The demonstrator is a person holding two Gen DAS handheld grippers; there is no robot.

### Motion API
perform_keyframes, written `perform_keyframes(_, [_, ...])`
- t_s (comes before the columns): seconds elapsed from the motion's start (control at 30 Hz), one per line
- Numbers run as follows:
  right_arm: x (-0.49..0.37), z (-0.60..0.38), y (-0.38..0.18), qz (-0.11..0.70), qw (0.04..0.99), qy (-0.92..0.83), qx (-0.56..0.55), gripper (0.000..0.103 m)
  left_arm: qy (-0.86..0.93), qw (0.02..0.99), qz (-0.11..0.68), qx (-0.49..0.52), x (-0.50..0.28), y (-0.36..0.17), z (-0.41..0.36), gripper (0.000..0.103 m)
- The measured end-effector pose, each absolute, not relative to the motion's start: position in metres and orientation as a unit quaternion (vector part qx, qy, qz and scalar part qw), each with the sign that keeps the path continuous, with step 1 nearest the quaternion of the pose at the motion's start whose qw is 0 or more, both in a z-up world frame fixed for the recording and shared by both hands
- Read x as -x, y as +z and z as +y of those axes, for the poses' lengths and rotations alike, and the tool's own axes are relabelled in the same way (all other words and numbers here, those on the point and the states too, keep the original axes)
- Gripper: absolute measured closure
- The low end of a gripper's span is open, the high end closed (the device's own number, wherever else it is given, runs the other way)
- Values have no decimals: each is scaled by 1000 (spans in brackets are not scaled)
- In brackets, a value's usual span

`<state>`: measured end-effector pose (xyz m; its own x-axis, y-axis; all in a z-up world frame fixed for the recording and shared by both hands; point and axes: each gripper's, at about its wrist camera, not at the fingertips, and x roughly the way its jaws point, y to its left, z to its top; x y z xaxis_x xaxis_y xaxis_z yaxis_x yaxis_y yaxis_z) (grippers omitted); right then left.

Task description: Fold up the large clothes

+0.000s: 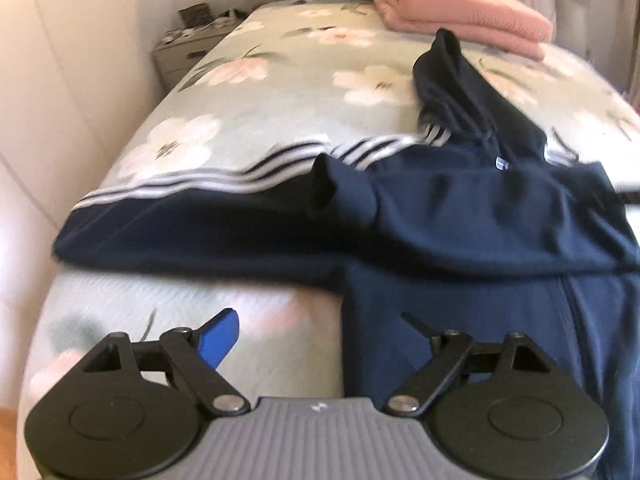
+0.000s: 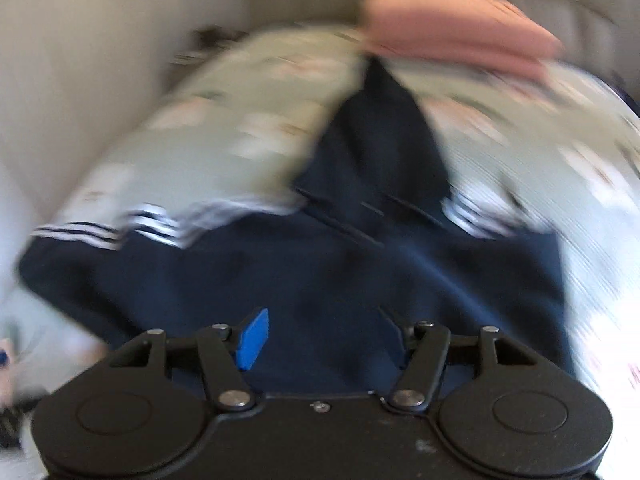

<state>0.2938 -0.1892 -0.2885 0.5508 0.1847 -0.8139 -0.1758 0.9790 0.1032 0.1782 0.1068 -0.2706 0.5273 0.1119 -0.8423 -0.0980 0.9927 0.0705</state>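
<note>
Across the floral-sheeted bed (image 1: 248, 92) lies a navy zip-up hooded jacket (image 1: 460, 216), front up, its hood (image 1: 444, 68) stretched toward the folded pink blanket (image 1: 460, 12) near the headboard. One sleeve with white stripes (image 1: 192, 188) runs out flat to the left, and the other sleeve already seems folded across the chest, its cuff (image 1: 324, 188) resting near the middle. Both grippers hang over the near part of the jacket with nothing in them: the left gripper (image 1: 320, 340) stands spread wide, one finger over bare sheet and the other over the jacket's edge, and the right gripper (image 2: 324, 336) is also released over the body cloth, its jaws apart. The right wrist view is badly smeared, so fine detail there is lost. To my eye the next fold is the striped sleeve, which ought to come in over the chest to match the other. I would pinch it near the cuff and again near the shoulder, lift only enough to clear the cloth, and lay it down straight so the side edge stays true. The folded sleeve looks loose and could drag out of place if brushed.
</note>
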Motion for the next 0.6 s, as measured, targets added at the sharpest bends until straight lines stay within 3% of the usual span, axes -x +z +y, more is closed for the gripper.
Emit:
perform_keyframes(0.33, [-266, -247, -326, 499, 864, 47, -33, 26, 30, 866, 482, 128, -283, -307, 143, 24])
perform_keyframes(0.37, [-268, -245, -330, 504, 861, 47, -40, 26, 33, 854, 499, 145, -294, -317, 145, 36])
perform_keyframes(0.4, [-271, -242, -332, 506, 860, 46, -46, 26, 36, 846, 507, 160, -302, -326, 147, 62])
perform_keyframes(0.47, [-270, -240, -333, 505, 860, 51, -54, 26, 35, 842, 508, 181, -310, -334, 148, 96])
perform_keyframes(0.6, [-278, -236, -332, 498, 865, 49, -39, 26, 22, 881, 438, 176, -305, -305, 140, 98])
